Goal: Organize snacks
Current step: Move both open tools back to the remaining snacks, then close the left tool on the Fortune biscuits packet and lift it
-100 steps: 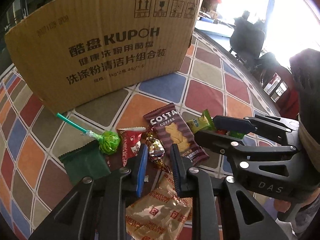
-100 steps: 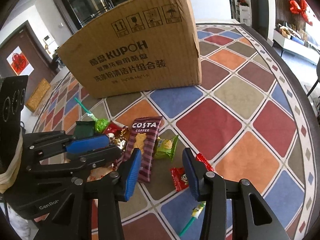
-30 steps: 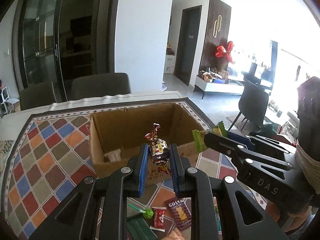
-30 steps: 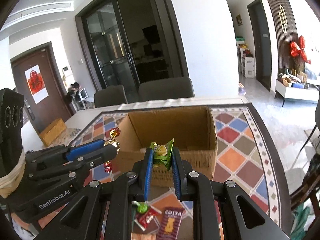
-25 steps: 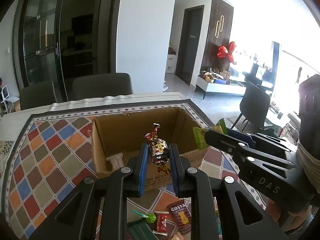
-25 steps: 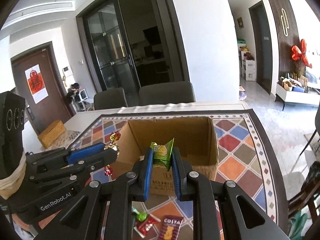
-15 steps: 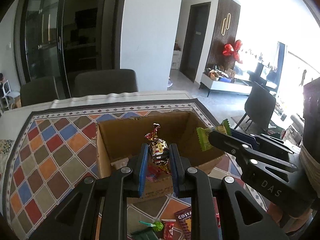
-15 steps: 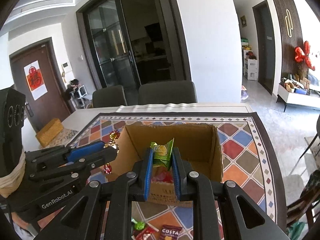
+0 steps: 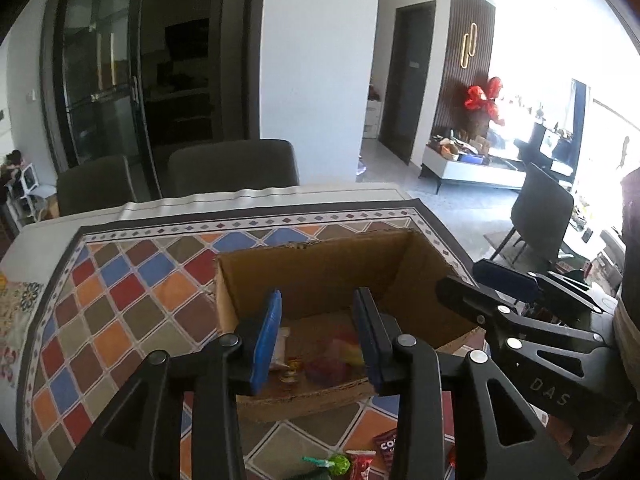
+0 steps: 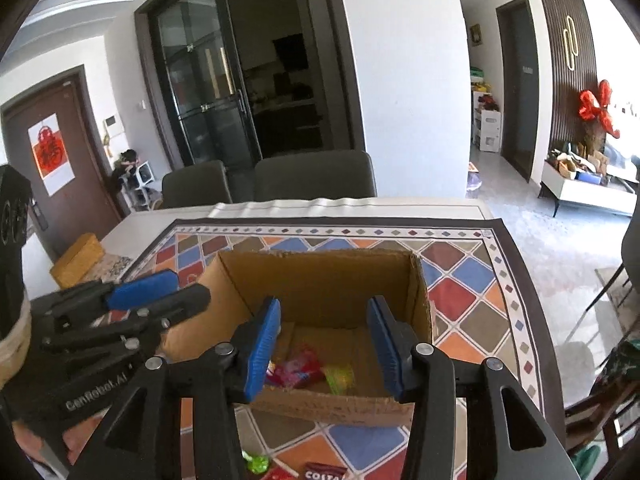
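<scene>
An open cardboard box (image 9: 320, 264) (image 10: 328, 276) stands on the patterned tablecloth. My left gripper (image 9: 318, 338) is open and empty above the box. My right gripper (image 10: 326, 346) is open and empty above it too. Loose wrapped snacks lie on the box floor: a pink one (image 10: 298, 370), a green one (image 10: 340, 378) and a foil candy (image 9: 290, 376). On the table in front of the box lie a green lollipop (image 9: 334, 462), a red packet (image 9: 360, 464) and a Costa biscuit pack (image 9: 386, 450) (image 10: 322, 472).
The colourful diamond-patterned tablecloth (image 9: 132, 288) covers the table. Two dark chairs (image 10: 312, 176) stand at the far edge. A yellow box (image 10: 78, 258) sits at the far left. Another chair (image 9: 542, 216) stands to the right.
Both grippers have opened over the box. The foil candy and the green packet have left the jaws and now lie inside the box.
</scene>
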Demonstrator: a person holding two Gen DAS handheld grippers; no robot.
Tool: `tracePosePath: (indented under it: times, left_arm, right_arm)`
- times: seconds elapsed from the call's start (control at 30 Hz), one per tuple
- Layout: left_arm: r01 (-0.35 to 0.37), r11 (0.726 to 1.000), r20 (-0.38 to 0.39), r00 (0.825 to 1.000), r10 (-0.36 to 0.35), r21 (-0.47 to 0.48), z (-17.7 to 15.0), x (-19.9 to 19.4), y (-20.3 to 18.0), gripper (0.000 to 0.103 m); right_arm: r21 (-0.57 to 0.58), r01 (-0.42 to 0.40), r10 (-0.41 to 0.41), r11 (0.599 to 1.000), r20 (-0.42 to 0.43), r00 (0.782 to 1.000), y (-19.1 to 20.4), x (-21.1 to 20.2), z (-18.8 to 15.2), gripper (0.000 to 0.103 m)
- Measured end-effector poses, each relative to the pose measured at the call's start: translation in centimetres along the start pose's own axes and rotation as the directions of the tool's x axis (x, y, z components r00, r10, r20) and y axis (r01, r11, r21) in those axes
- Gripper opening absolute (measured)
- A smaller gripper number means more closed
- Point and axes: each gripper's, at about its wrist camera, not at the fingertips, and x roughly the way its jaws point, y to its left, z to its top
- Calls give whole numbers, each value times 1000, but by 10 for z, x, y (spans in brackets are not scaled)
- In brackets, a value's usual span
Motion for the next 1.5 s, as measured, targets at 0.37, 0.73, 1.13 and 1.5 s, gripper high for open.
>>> tracePosePath:
  times: [0.37, 0.73, 1.13, 1.5]
  left_arm:
    - [1, 1000, 59, 998, -3, 28, -28, -48, -15, 49]
    - [38, 998, 78, 996, -42, 51, -59, -77, -36, 53]
    - [67, 998, -6, 998, -67, 6, -111, -82, -38, 54]
    - [105, 993, -129, 986, -110, -49, -170, -70, -34, 54]
  right_arm:
    - [-1, 7, -7, 1000, 49, 999, 2, -47, -24, 50]
    - [-6, 22, -22, 1000, 82, 996, 6, -85, -52, 51]
    - [15, 2, -2, 1000, 5, 1000, 3, -87, -99, 53]
    - [26, -10, 13, 1000, -117, 993, 9, -75, -149, 53]
